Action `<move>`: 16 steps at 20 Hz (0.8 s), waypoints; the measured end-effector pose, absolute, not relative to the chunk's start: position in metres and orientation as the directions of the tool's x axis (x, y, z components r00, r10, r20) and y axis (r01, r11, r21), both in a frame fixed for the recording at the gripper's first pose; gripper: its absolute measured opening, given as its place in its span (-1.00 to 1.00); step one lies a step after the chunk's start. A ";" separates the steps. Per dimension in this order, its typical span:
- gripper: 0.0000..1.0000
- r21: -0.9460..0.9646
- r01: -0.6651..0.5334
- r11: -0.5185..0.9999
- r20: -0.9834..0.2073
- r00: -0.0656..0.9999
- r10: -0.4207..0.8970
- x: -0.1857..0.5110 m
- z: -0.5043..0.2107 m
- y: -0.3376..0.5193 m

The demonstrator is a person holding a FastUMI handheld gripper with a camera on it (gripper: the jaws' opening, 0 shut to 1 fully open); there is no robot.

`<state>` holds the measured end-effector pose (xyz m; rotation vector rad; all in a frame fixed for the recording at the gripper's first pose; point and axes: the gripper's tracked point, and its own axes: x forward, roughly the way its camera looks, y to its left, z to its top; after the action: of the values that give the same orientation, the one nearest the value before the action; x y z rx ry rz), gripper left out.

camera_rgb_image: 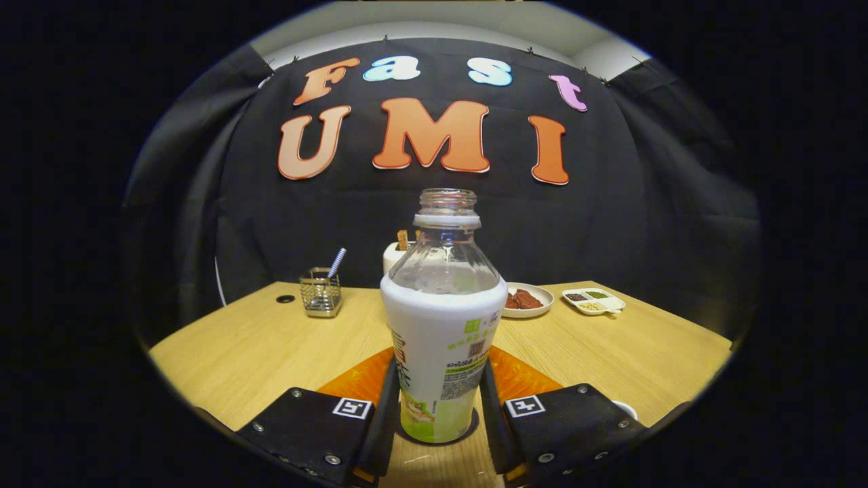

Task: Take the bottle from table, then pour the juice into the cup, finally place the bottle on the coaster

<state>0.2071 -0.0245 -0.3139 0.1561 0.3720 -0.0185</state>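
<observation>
The table (258,346) is pale wood and runs back to the black cloth wall. On it, just ahead of the gripper (437,400), lies an orange mat (519,376), showing on both sides of the bottle (441,325). The bottle stands upright between the two fingers, its cap off and the neck open, clear in the upper part and wrapped below in a white and green label. Its base sits on a dark round coaster (468,434), of which only a thin rim shows under it. The jaws are closed in on the bottle, one finger against each side of its lower body, so they look to be grasping it, though how hard they press cannot be told. Beyond the bottle, to its right, is a round plate (539,293) with brown food on it, and further right a small divided dish (597,301) with dark, green and pale fillings. To the left of the bottle, well apart from it, stands a wire holder (320,293) with a striped straw (337,262) leaning out. Directly behind the bottle a white container (392,257) peeks out, with a brown stick in it. A white rim (627,409), possibly the cup, shows just past the right finger. A small dark hole (285,299) sits in the table left of the holder
</observation>
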 end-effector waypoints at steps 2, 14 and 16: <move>0.15 0.119 0.046 0.992 -0.359 0.933 0.000 0.209 -0.315 -0.019; 0.32 0.142 0.043 0.989 -0.382 0.924 0.014 0.225 -0.336 -0.014; 0.52 0.168 0.049 0.985 -0.386 0.922 0.020 0.222 -0.333 -0.012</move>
<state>0.2223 -0.0118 -0.3335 0.1767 0.3967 -0.0154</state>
